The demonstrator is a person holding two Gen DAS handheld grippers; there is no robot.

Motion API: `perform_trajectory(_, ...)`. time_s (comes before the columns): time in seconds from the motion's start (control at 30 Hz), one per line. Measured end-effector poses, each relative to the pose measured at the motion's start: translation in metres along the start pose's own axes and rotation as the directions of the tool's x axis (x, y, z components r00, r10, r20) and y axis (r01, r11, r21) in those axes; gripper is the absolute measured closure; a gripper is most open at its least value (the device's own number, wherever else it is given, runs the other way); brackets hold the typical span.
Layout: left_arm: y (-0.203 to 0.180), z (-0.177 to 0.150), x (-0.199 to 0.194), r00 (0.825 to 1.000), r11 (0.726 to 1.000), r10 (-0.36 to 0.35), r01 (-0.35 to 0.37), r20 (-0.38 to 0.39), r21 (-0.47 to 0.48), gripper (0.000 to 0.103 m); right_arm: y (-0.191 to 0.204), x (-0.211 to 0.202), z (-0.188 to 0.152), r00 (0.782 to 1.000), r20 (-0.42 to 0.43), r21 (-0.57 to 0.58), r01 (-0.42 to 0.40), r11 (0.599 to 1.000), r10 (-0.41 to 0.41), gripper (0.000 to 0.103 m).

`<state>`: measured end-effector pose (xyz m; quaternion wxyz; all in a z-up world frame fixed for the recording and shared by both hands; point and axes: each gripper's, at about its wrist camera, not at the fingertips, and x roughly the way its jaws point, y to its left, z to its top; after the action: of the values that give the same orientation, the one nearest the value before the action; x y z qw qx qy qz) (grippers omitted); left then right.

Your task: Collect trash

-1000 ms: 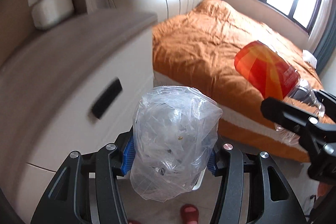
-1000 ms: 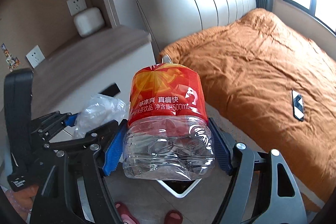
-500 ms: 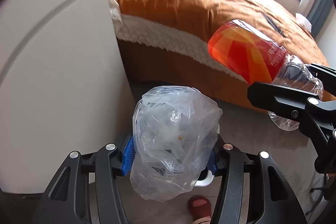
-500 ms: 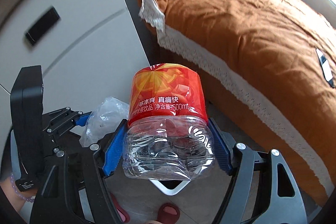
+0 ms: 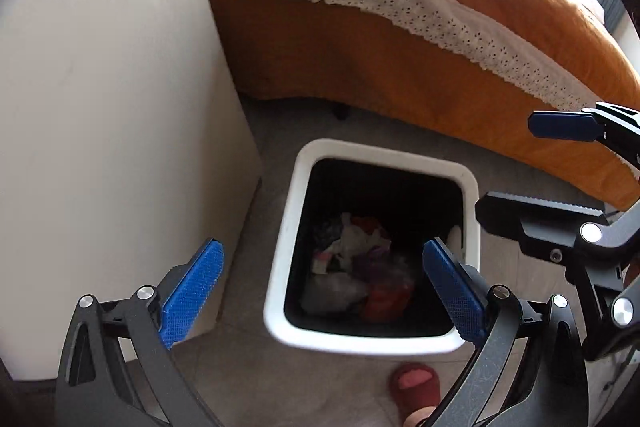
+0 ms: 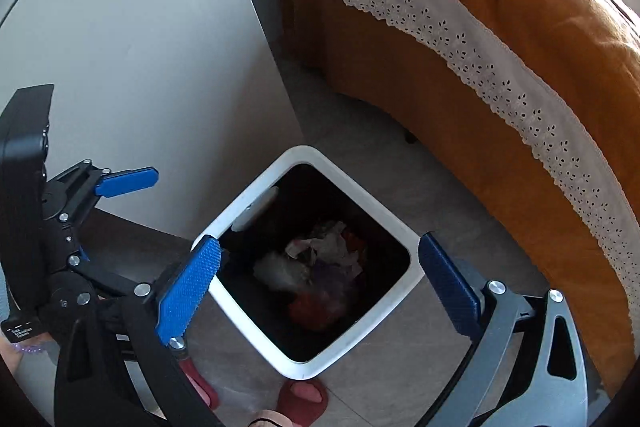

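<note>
A white-rimmed trash bin [image 5: 360,343] [image 6: 256,323] with a black liner stands on the floor right below both grippers. Inside it lie a crumpled clear plastic bag [image 5: 336,291] [image 6: 280,271], a red-labelled bottle [image 5: 386,301] [image 6: 316,307] and paper scraps. My left gripper [image 5: 321,246] hovers over the bin's mouth, jaws opening wide, nothing between them. My right gripper [image 6: 320,242] hangs beside it, jaws also opening, with nothing between them. It shows at the right edge of the left wrist view as the right gripper [image 5: 506,166]. One blue pad [image 6: 128,181] of the left gripper shows in the right wrist view.
A white cabinet [image 5: 100,107] [image 6: 140,47] rises close on the bin's left. The bed [image 5: 400,47] [image 6: 520,27], with orange cover and lace-edged sheet, runs behind and to the right. A person's red slippers [image 5: 414,383] [image 6: 302,399] stand at the bin's near side on grey floor tiles.
Both grippers dropped from cabinet-top height to just above the bin. Their jaws spread apart; the plastic bag left the left one, the bottle left the right, and both now lie in the bin.
</note>
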<state>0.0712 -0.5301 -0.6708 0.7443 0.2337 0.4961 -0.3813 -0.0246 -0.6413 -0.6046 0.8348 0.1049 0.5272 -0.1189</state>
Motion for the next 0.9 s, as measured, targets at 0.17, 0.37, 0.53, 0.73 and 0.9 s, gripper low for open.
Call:
perform_trajectory(0.17, 0.01, -0.011, -0.019, 1.0, 0.999, -0.013, 0.013, -0.007, -0.045, 0.005, 0.011, -0.011, 0.006, 1.0, -0.004, -0.011, 0.0, 1.0, 0.0, 0.004)
perform_trajectory(0.37, 0.014, 0.007, -0.068, 0.999, 0.997, -0.008, 0.01, 0.031, -0.073, 0.005, 0.029, -0.055, 0.027, 0.999, 0.032, -0.041, 0.014, 0.999, -0.013, 0.004)
perform_trajectory(0.53, 0.019, 0.026, -0.13, 0.996, 0.995, -0.009, 0.018, 0.093, -0.103, 0.005, 0.049, -0.117, 0.052, 0.994, 0.102, -0.056, 0.029, 0.998, -0.023, 0.004)
perform_trajectory(0.73, 0.023, 0.047, -0.226, 0.981, 0.992, 0.007, 0.018, 0.195, -0.127, 0.005, 0.079, -0.208, 0.08, 0.973, 0.227, -0.054, 0.044, 0.998, -0.031, 0.004)
perform_trajectory(0.9, 0.031, 0.056, -0.301, 0.968, 0.987, 0.035, 0.006, 0.249, -0.162, 0.005, 0.106, -0.27, 0.091, 0.946, 0.322, -0.062, 0.071, 0.996, -0.048, 0.004)
